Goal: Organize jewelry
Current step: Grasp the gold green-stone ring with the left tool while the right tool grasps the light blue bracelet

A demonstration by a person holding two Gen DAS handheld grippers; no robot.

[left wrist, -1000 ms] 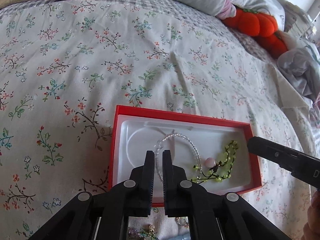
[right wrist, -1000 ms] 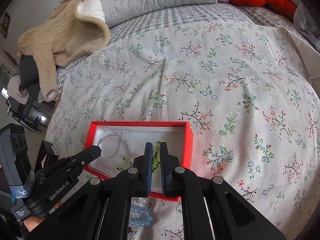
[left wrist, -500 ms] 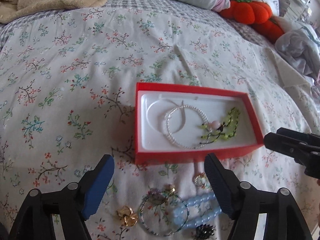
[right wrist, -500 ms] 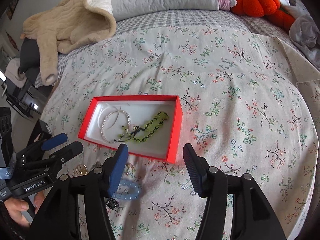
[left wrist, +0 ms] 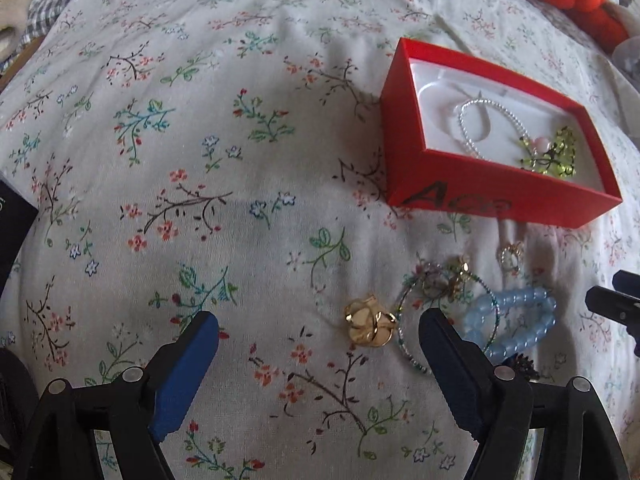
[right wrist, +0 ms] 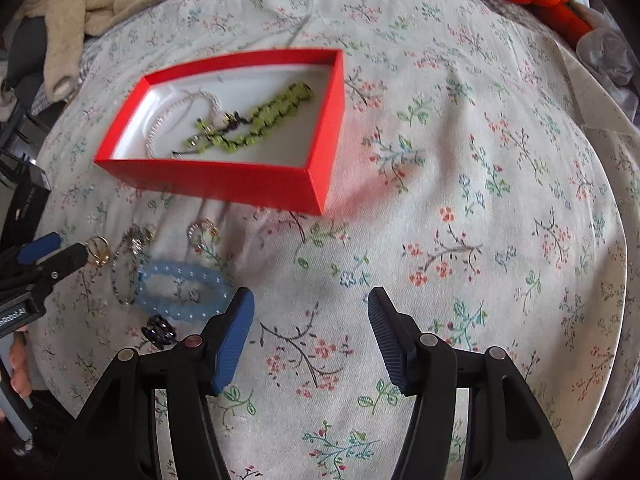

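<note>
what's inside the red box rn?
Inside the red box: a clear beaded bracelet and a green beaded bracelet on the white liner. Near wall hides the liner's front edge.

One red box (right wrist: 224, 178) is counted, with two bracelets inside: one clear-beaded (left wrist: 486, 120), one green (right wrist: 256, 124). At the box's 6 o'clock, six loose pieces are counted, among them one blue bracelet (right wrist: 182, 292) and one gold piece (left wrist: 370, 322).

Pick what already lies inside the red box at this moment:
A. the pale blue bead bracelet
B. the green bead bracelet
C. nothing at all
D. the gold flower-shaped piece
B: the green bead bracelet lies on the white lining of the red box, while the pale blue bead bracelet is on the bedspread.
</note>
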